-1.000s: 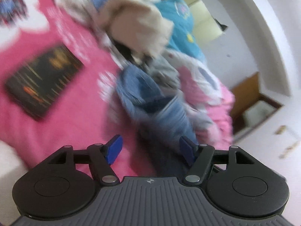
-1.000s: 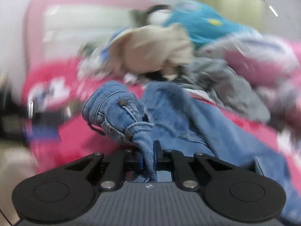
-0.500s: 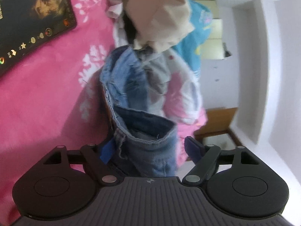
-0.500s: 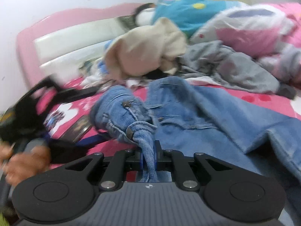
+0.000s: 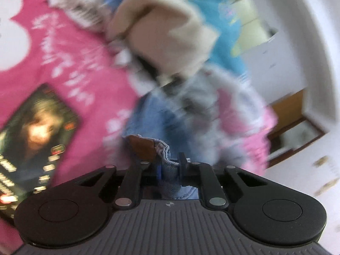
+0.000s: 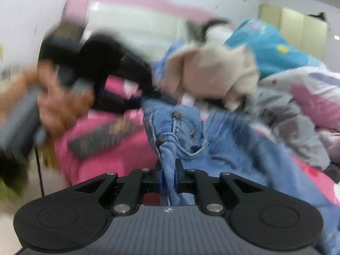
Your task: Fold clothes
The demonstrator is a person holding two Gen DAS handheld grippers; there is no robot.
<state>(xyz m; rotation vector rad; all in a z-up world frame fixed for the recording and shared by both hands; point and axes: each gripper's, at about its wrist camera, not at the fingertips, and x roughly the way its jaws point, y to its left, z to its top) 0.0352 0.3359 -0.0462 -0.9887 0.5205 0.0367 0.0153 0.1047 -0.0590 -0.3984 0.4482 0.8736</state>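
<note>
Blue jeans (image 6: 225,148) lie crumpled on the pink bedspread (image 5: 63,68). My left gripper (image 5: 170,165) is shut on a bunched edge of the jeans (image 5: 148,114), right beside their brown leather patch (image 5: 142,148). My right gripper (image 6: 169,170) pinches a denim fold near a rivet; its jaws are opening, with the pads still on the cloth. In the right wrist view the left gripper (image 6: 110,68) and the hand (image 6: 59,104) holding it show as a blur at the left.
A beige garment (image 5: 170,38), a turquoise one (image 5: 223,31), a grey one (image 6: 286,123) and a pink-and-white quilt (image 6: 314,93) are piled behind the jeans. A dark printed book (image 5: 36,131) lies on the bedspread. A pink headboard (image 6: 127,2) stands behind.
The left gripper, open around the jeans' edge half a second ago, has closed on it. The right gripper keeps its denim fold, and the left hand has swung nearer in the right wrist view.
</note>
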